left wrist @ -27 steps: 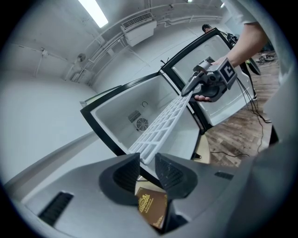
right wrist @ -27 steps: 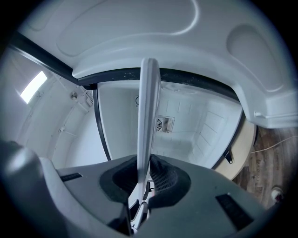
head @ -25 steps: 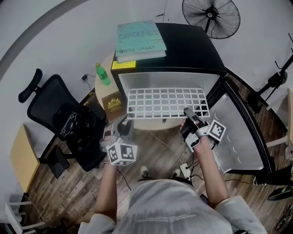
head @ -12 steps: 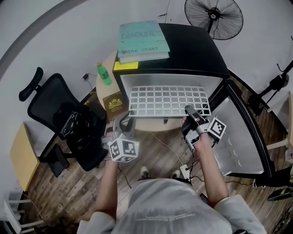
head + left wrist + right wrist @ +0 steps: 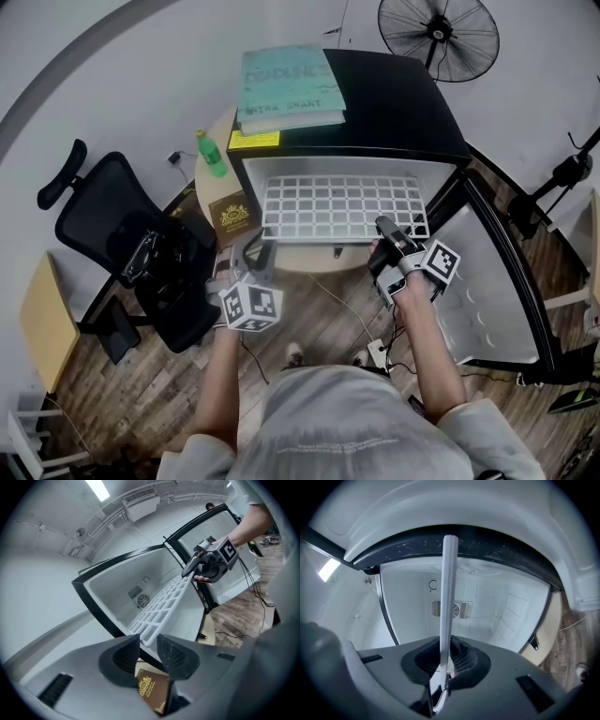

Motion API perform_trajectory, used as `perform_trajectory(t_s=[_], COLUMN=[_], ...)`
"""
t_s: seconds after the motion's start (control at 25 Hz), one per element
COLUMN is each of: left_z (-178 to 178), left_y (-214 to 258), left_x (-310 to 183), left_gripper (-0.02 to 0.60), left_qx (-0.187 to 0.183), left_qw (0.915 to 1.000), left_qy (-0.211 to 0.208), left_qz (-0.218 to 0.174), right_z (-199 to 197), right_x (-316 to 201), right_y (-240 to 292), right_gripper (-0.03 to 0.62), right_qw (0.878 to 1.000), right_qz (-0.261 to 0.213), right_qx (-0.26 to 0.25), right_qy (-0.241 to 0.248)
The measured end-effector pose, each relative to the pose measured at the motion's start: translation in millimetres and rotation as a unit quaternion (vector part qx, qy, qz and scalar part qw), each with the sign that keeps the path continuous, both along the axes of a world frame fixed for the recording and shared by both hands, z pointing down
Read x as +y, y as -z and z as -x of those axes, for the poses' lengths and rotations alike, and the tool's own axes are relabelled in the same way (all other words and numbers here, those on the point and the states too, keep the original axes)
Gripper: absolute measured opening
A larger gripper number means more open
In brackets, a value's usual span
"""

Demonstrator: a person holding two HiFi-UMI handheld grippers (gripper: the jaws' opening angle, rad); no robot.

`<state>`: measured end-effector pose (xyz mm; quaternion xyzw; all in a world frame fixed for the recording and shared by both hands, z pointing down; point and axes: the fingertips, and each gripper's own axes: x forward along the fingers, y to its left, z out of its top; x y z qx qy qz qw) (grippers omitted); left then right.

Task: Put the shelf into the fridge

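A white wire-grid shelf (image 5: pixel 342 206) lies level, mostly inside the open fridge (image 5: pixel 394 103). The right gripper (image 5: pixel 384 228) clamps its front rim. The left gripper (image 5: pixel 255 251) is opening its jaws, with the shelf's near corner loose between them. The shelf looks light, rigid and smooth, and the front rim seems the best hold.

Books (image 5: pixel 289 84) lie on the fridge (image 5: pixel 394 103); the shelf (image 5: pixel 342 208) partly inside.

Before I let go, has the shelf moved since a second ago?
Yes. The shelf has slid slightly inward: its far edge sits closer under the fridge's black top.
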<state>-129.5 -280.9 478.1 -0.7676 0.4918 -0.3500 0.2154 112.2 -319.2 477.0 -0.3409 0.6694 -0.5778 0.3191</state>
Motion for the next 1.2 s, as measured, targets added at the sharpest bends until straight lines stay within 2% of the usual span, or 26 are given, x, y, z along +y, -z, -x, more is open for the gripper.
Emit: perform_trajectory(t_s=[0.8, 0.96, 1.08, 1.2], left_z=[0.9, 1.6, 1.4, 0.6], left_y=[-2.7, -2.9, -2.5, -2.3], left_x=[-31.1, -35.2, -35.0, -34.7], left_gripper=[0.115, 0.115, 0.115, 0.115], left_qx=[0.004, 0.005, 0.006, 0.002], left_qw=[1.0000, 1.0000, 0.9999, 0.9999], left_qy=[0.004, 0.006, 0.008, 0.008], left_qz=[0.005, 0.005, 0.007, 0.011], right_z=[2.3, 4.0, 18.2, 52.4], right_x=[-33.7, -40.6, -40.2, -27.3], right_y=[-2.8, -2.6, -0.4, 1.1], right_gripper=[0.044, 0.044, 0.044, 0.044], right_qw=[1.000, 1.000, 1.000, 0.998], right_qz=[0.009, 0.004, -0.010, -0.020], right_qx=[0.020, 0.010, -0.003, -0.013], right_qy=[-0.007, -0.005, 0.015, 0.055])
